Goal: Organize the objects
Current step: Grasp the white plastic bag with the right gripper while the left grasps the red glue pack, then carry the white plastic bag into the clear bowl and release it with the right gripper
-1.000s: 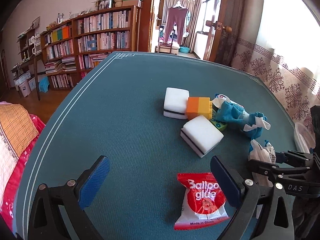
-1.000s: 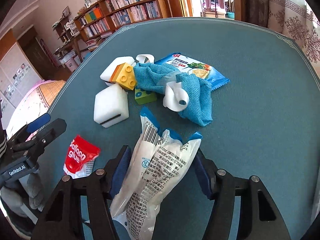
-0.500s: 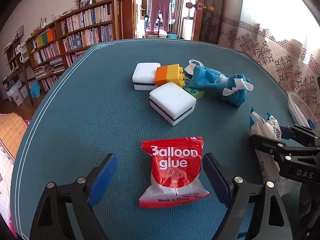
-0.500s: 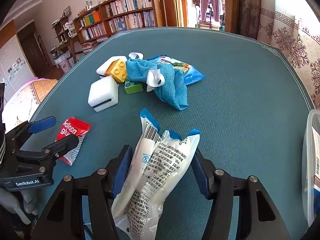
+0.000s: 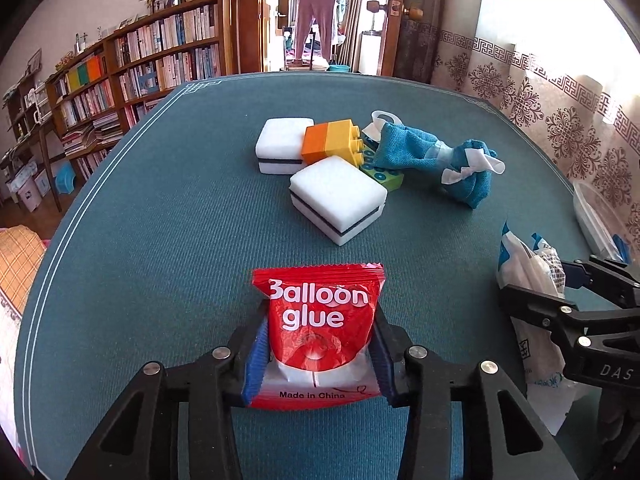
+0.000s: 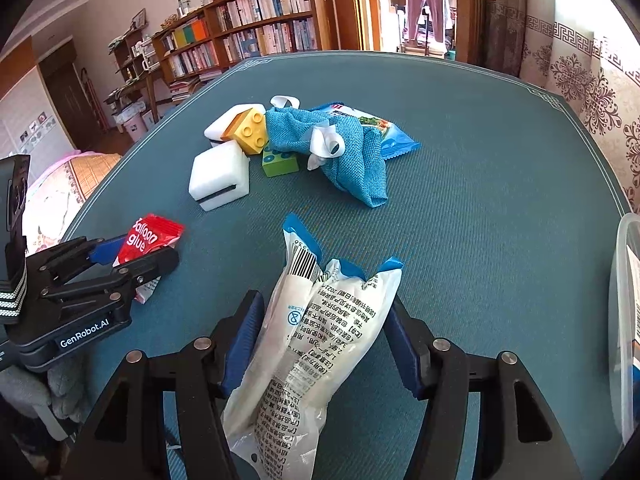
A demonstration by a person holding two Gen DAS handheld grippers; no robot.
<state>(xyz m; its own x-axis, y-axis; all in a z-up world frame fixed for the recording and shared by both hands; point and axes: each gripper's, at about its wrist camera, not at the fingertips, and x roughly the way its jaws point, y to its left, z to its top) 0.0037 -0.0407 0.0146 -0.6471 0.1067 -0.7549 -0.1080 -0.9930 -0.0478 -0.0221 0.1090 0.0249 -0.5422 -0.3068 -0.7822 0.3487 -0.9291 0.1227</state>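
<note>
Open green table (image 5: 160, 240) runs clear on the left; mid-table, a huddle of white sponge blocks (image 5: 338, 198), toy bricks (image 5: 332, 140) and blue cloth (image 5: 420, 152) blocks the way, clear bin (image 6: 624, 320) walling the right edge.

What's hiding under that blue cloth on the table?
A blue snack packet sticks out from beneath the blue cloth, and a green block sits at its edge. How far either reaches underneath, and anything else there, is covered.

Both units: black plastic linkage arms, silver screw heads, ribbed blue pads on the fingers. Left hand-held gripper (image 5: 318, 354) has "GenRobot.AI" in white on its body, plus a black-and-white striped strap. Right hand-held gripper (image 6: 320, 338) shows "DAS" lettering on its side
</note>
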